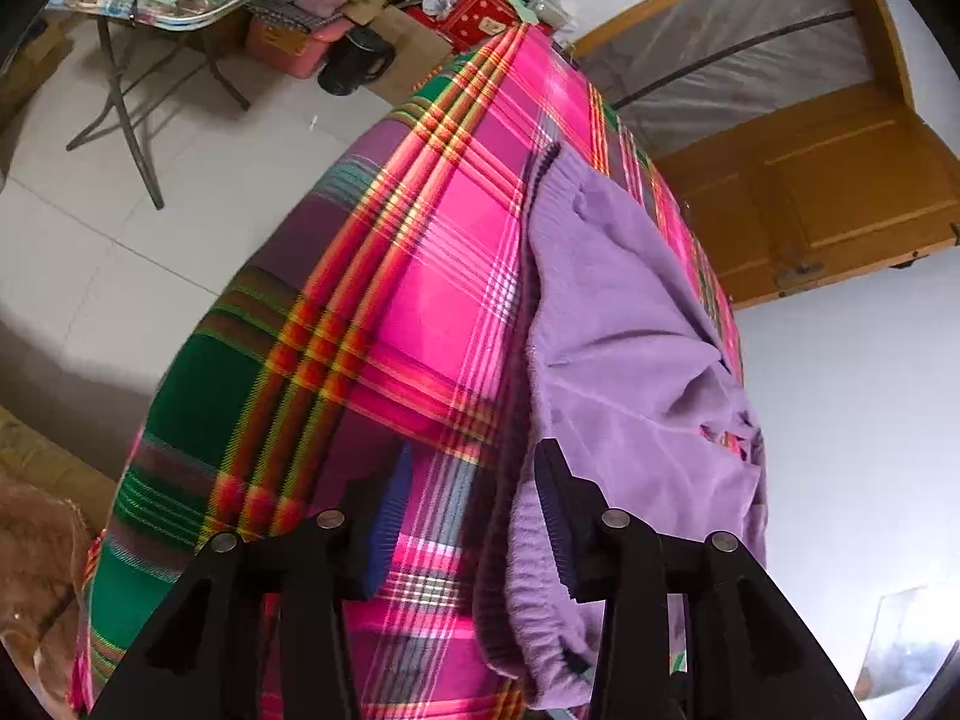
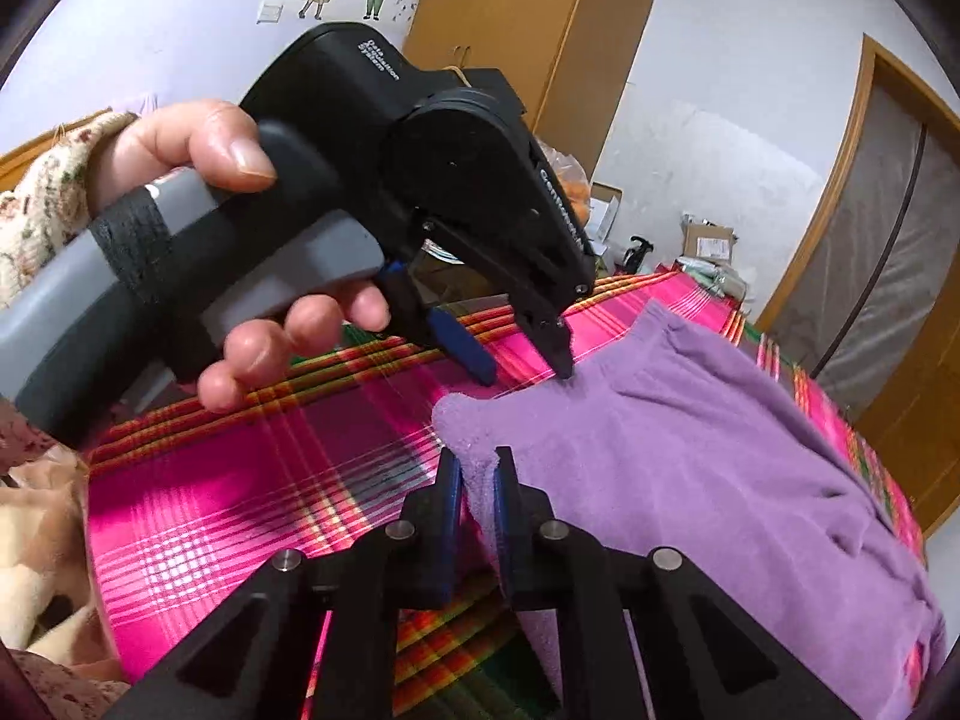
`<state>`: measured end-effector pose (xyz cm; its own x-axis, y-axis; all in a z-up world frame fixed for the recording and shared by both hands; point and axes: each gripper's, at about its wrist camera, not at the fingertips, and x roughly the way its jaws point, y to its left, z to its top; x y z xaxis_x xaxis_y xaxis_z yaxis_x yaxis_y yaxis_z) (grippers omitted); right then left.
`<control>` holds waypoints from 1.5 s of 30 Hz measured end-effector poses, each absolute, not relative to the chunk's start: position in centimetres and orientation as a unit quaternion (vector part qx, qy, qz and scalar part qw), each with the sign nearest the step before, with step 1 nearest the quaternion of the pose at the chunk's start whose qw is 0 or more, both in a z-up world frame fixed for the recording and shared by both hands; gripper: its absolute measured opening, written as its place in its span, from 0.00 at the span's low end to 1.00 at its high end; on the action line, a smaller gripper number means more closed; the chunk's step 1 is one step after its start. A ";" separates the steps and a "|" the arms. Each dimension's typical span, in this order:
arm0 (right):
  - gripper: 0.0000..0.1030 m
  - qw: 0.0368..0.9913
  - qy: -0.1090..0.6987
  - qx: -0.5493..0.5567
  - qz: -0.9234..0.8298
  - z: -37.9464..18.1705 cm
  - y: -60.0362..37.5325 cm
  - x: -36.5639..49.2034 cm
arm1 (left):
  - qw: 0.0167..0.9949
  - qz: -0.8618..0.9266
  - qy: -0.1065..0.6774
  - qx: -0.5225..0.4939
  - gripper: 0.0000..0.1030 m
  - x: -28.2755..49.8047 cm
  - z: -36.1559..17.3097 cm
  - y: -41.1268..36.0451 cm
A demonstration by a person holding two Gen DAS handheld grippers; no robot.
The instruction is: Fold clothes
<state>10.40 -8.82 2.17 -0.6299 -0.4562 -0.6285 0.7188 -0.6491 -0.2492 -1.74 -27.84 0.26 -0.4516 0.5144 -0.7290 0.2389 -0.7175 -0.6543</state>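
The purple top (image 2: 690, 450) lies bunched on the plaid bed (image 2: 240, 480), not folded yet. The right gripper (image 2: 478, 480) pinches its edge. The left gripper (image 1: 474, 516) is open, holding nothing.

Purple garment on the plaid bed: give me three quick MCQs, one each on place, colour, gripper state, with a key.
1. Where does the purple garment lie?
A. on the plaid sheet
B. on the floor
C. on a chair

2. What colour are the gripper pads?
A. red
B. blue
C. white

3. How do the right gripper jaws stand?
A. wide open, nothing between them
B. closed on a fold of the garment
C. closed on the sheet only

Key:
1 A, both views show it spread on the sheet.
2 B, blue faces show on the fingers.
3 B, purple cloth is pinched between the pads, while the left gripper stands open.
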 end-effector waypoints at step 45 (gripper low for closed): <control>0.08 0.422 0.161 0.308 -0.838 2.0 -11.4 8.8 | 0.167 0.725 -0.411 -0.527 0.08 -10.5 -1.9 -30.7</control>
<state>8.84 -11.39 1.97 -0.4548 -0.6071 -0.6516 0.8052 -0.5930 -0.0095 -10.54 -30.70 -1.92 -0.3899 0.6748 -0.6266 0.1917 -0.6061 -0.7720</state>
